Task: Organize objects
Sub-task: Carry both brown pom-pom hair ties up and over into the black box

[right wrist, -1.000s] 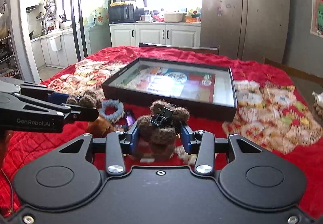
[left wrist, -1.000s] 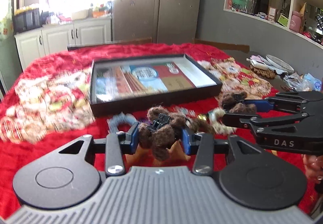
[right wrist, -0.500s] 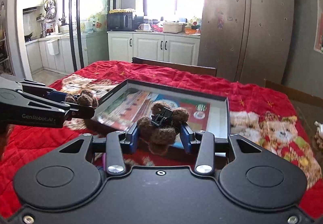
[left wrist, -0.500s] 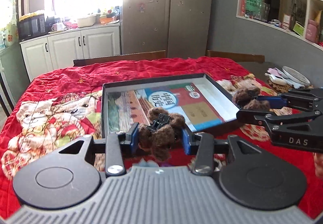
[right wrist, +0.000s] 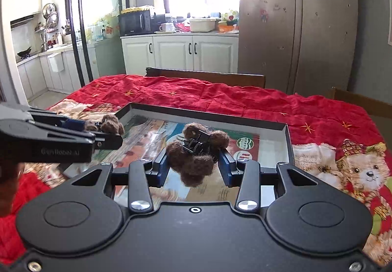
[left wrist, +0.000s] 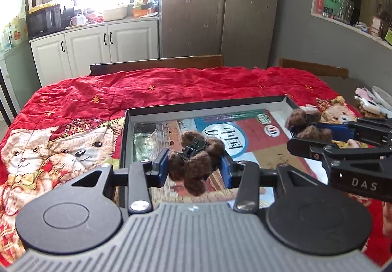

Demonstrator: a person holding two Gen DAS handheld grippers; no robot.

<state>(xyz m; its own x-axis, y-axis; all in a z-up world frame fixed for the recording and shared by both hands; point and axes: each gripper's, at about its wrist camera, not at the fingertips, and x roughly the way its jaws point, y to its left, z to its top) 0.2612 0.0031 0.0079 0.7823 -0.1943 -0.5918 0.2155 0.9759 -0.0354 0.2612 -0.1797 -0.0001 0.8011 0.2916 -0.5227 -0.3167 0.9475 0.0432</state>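
My left gripper [left wrist: 194, 167] is shut on a fuzzy brown hair clip [left wrist: 196, 164] with a black claw, held above the shallow black tray [left wrist: 205, 106] with a printed sheet on its floor. My right gripper [right wrist: 194, 165] is shut on a second brown fuzzy hair clip [right wrist: 197, 154], also hanging over the tray [right wrist: 208, 116]. Each gripper shows in the other's view: the right gripper [left wrist: 308, 133] comes in from the right with its clip [left wrist: 306, 125], the left gripper [right wrist: 103, 133] comes in from the left with its clip [right wrist: 107, 123].
The tray lies on a red quilt [left wrist: 159, 85] with teddy-bear prints covering the table. Wooden chair backs [right wrist: 205, 76] stand at the far edge. White cabinets [right wrist: 181, 51] and a steel fridge [right wrist: 296, 27] lie beyond. Small items [left wrist: 372, 103] sit at the right edge.
Both grippers have moved forward with their clips, from the near side of the tray, above loose items on the quilt, to over the tray's floor. Their jaws kept the same grip.
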